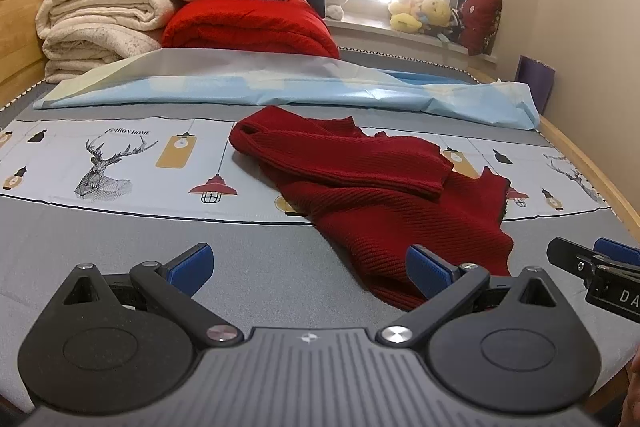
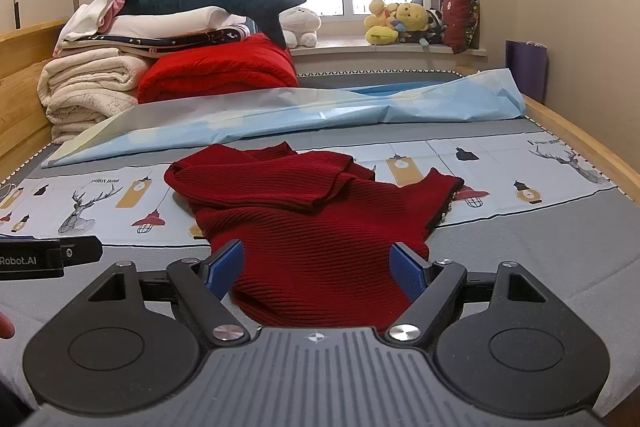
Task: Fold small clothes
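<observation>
The bed [image 2: 540, 251] carries one dark red knit garment [image 2: 320, 227], lying rumpled near the front edge with a sleeve flopped across its body; by the look of it no neat fold is made yet, so nearly all the folding is left. Behind it lies one pale blue sheet [image 2: 280, 115], and one stack of folded bedding [image 2: 100, 75]. Two grippers wait at the garment's near hem: the right gripper [image 2: 318, 269] has fingers wide and empty, the left gripper [image 1: 310, 269] likewise, holding nothing.

Dark red ribbed sweater [image 2: 316, 227]; grey bedsheet [image 2: 540, 247] with pale stag-and-lamp band; far light blue sheet [image 2: 320, 111]; bright red blanket [image 2: 216, 69].
</observation>
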A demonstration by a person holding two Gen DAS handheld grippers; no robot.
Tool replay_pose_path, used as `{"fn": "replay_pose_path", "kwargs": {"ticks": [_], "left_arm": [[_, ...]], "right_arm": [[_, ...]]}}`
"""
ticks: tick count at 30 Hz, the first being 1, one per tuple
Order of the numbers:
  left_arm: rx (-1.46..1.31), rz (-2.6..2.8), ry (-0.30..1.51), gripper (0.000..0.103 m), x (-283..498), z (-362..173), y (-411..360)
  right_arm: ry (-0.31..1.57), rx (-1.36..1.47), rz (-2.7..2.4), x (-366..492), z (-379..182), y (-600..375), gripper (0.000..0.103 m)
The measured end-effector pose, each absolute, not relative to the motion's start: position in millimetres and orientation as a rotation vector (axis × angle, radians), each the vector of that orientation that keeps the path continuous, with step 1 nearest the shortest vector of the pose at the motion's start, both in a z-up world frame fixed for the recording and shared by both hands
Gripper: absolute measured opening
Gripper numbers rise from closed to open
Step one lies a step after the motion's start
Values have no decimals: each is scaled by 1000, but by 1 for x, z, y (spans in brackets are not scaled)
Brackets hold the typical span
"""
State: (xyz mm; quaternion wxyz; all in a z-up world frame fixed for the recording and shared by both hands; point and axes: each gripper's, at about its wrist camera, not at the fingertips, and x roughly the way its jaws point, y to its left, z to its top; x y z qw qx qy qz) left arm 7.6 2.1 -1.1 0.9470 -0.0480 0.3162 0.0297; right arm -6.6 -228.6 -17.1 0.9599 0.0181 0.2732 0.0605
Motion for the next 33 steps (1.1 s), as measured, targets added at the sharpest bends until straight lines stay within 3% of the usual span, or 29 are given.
{"fn": "replay_pose_path", "kwargs": {"ticks": [33], "left_arm": [[-98,55,645,102,8,-2,3]], "right_arm": [[551,31,124,-7,-18,-225,81]]}}
